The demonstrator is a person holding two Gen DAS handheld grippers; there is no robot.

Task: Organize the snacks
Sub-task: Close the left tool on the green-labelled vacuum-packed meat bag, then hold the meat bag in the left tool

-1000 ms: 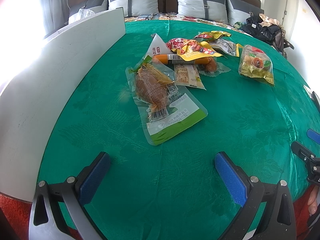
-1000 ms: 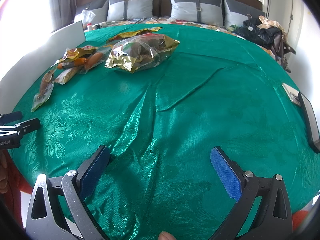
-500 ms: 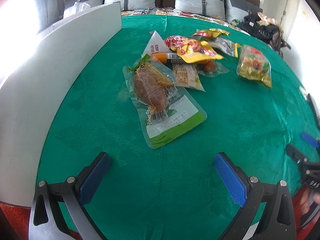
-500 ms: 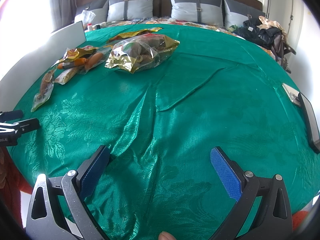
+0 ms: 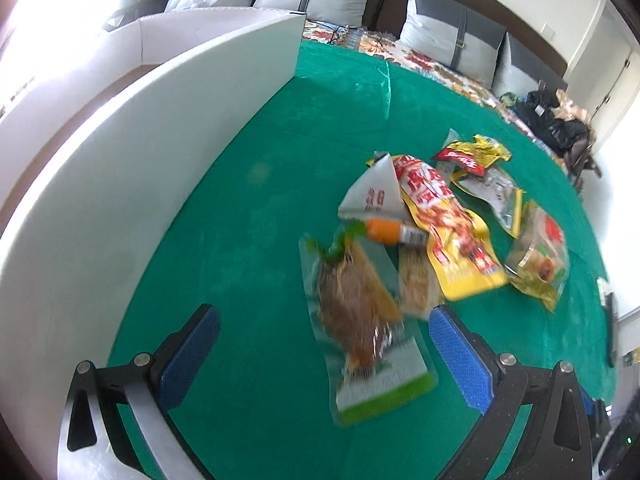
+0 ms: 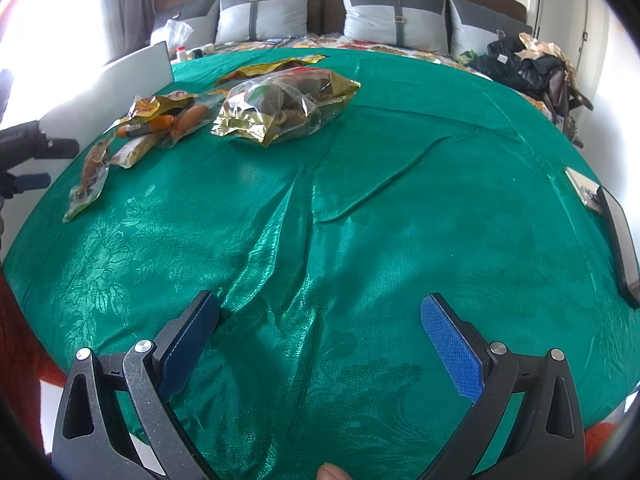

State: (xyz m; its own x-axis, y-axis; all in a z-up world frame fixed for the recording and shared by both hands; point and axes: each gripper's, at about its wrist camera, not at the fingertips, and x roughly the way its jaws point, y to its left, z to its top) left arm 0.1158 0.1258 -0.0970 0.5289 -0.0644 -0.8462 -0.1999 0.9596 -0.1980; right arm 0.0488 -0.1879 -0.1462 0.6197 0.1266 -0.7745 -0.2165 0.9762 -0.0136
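The job of tidying the snacks looks like it has hardly begun. A bunch of snack packets lies loose on the shiny green tablecloth [image 5: 256, 184], and none of them is in a neat row or pile yet. The left gripper [image 5: 324, 344], with its blue padded fingers [image 5: 456, 352], has its fingers wide apart and holds nothing. It hangs over the nearest snack, a clear packet with brown meat and a green bottom edge [image 5: 360, 320], but it is hard to tell if it touches it, because that picture is blurry. Just past it lie a small pale packet [image 5: 416, 284], an orange sausage stick [image 5: 386, 231], a white folded packet with red letters [image 5: 374, 196], a long red and yellow packet [image 5: 452, 236], and a clear bag with a yellow edge and round treats inside [image 5: 538, 262]. A tall white board [image 5: 140, 152] stands along the left side of the cloth. The right gripper [image 6: 320, 340] is wide apart too and empty. It sits over bare cloth, well apart from the snacks, and a big clear and gold bag of brown treats [image 6: 280, 108] lies far ahead of it. Every snack is left to sort.
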